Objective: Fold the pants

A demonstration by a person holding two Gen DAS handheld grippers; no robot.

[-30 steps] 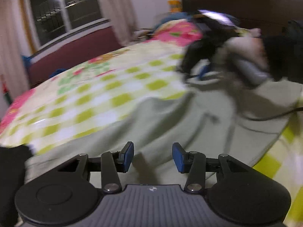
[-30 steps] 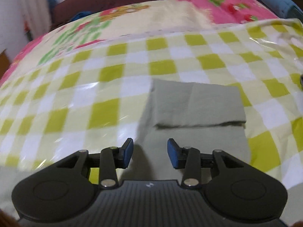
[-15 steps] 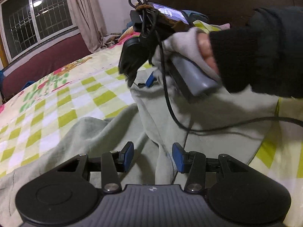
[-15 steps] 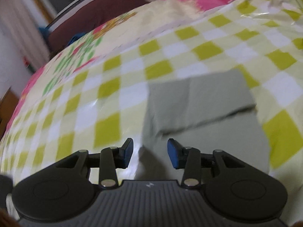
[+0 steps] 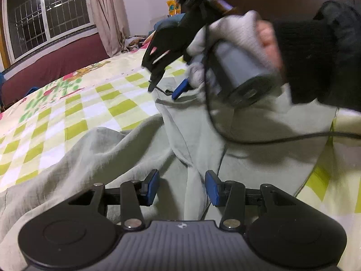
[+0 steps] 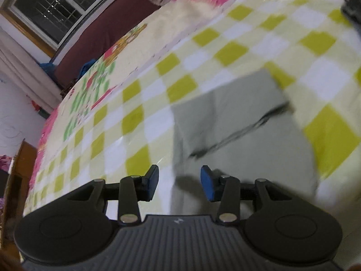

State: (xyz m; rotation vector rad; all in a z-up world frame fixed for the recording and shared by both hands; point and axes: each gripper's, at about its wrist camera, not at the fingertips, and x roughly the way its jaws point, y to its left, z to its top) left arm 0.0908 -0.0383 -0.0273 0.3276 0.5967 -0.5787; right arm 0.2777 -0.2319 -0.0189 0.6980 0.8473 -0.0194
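— Grey-green pants (image 5: pixel 126 158), where do they lie in the left wrist view?

— Rumpled over a yellow checked bedsheet (image 5: pixel 67 113), filling the frame's centre and bottom. The left gripper (image 5: pixel 182 187) sits at bottom centre, blue pads apart, a raised fold of cloth between them but unpinched. At upper right, a gloved hand (image 5: pixel 237 36) holds the right gripper (image 5: pixel 167 90) above the pants.

— And the right wrist view?

— Blurred and tilted. The right gripper (image 6: pixel 179 183), bottom centre, is opening over the pants' (image 6: pixel 237 131) left edge, nothing held. The folded pants run toward centre right.
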